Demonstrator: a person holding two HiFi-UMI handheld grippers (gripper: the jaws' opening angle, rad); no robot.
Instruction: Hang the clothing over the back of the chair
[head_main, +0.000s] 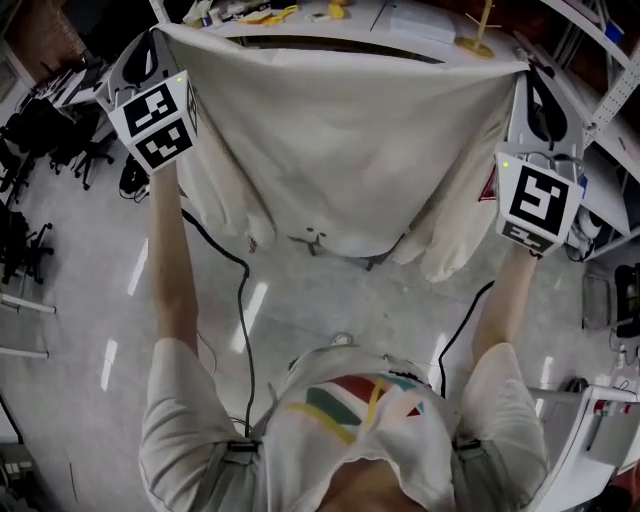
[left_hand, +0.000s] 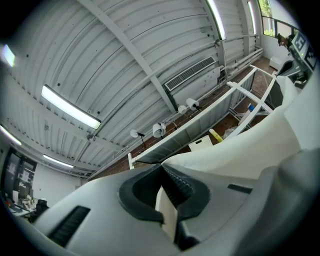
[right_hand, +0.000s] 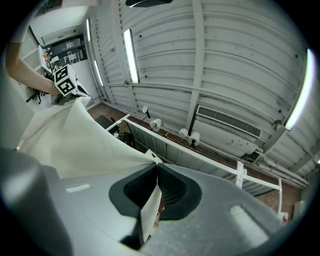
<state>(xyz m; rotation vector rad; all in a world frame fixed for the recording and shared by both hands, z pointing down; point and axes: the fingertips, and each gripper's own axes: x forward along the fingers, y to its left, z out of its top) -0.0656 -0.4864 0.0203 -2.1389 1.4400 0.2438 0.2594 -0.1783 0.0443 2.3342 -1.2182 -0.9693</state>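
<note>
Workshop floor w/ a cluttered tabletop at the far side fills the head view. In front of it the pale clothing hangs spread wide in the air, top edge taut btwn both grippers, sleeves dangling clear of the floor. Left gripper is clamped tight on one top corner and right gripper on the other, so pickup & spreading look done. No chair back shows (maybe hidden behind the cloth), so draping it over and letting go are left, approx. halfway at best.
</note>
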